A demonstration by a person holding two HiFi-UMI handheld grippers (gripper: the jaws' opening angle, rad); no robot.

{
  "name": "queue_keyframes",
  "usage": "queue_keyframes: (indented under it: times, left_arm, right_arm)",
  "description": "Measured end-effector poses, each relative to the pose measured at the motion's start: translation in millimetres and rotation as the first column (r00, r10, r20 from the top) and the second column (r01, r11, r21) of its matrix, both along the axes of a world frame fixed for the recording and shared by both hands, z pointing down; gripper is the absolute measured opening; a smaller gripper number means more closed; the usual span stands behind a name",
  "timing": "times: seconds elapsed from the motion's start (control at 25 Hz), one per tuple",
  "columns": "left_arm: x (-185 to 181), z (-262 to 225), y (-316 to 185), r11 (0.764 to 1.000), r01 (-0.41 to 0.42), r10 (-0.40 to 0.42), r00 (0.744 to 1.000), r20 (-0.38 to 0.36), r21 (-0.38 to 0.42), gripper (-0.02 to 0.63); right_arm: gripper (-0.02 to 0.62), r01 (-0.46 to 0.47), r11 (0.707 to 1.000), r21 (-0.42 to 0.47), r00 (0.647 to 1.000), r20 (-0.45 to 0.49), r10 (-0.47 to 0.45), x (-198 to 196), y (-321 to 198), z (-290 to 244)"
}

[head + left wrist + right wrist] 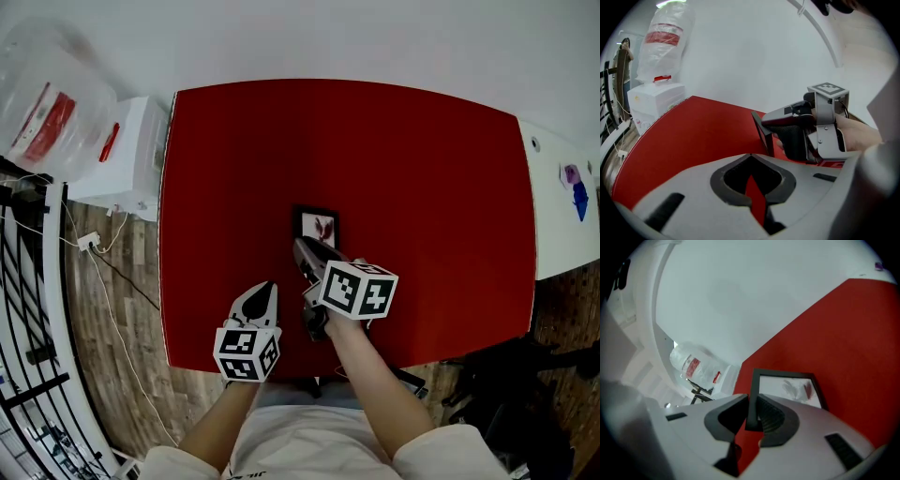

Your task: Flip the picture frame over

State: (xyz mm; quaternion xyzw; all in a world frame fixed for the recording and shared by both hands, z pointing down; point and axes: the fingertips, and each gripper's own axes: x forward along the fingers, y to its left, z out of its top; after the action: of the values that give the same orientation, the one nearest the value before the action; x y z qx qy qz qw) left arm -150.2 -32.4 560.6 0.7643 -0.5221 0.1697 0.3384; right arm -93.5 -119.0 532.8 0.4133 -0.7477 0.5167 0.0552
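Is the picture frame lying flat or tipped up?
Tipped up: the picture frame tilts steeply over the red table, its edge clamped by the right gripper.

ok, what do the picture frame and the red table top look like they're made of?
The picture frame: thin black border with a matte look, either plastic or painted wood. The print looks hazy, so there is probably a glass or clear plastic pane over it. The table top: even matte red with no glare or grain, so a mat, cloth or painted board. I can't tell which.
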Motion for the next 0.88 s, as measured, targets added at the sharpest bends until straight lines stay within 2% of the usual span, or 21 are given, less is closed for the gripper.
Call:
queue_keyframes:
  times: [0.24,0.44,0.6,0.76,0.88]
  left_arm:
    - [12.6,-1.8,0.0,1.000,-0.012,0.012,1.000,0.002,0.002,0.006]
    - [23.3,-3.4,-1.2,1.000,-0.019,0.019,1.000,0.003,0.006,0.006]
    - [35.7,-3.4,0.0,0.999,-0.035,0.035,0.999,0.006,0.013,0.006]
    - [47.3,-4.9,-1.0,0.998,-0.055,0.055,0.998,0.010,0.031,0.006]
    - [56.8,-4.4,-3.5,0.995,-0.092,0.092,0.996,0.004,0.042,0.008]
  right_arm:
    - [0.064,-0.024,0.999,-0.041,0.967,0.251,0.034,10.9,5.2,-12.5]
    - [0.064,-0.040,0.998,-0.039,0.929,0.366,0.051,22.8,5.8,-24.7]
    - [0.064,-0.040,0.999,-0.011,0.881,0.472,0.040,28.9,6.1,-35.1]
    - [0.064,-0.043,0.998,-0.053,0.850,0.524,0.064,43.8,12.1,-22.7]
    - [0.066,-0.048,0.998,-0.041,0.849,0.525,0.062,52.5,11.5,-23.9]
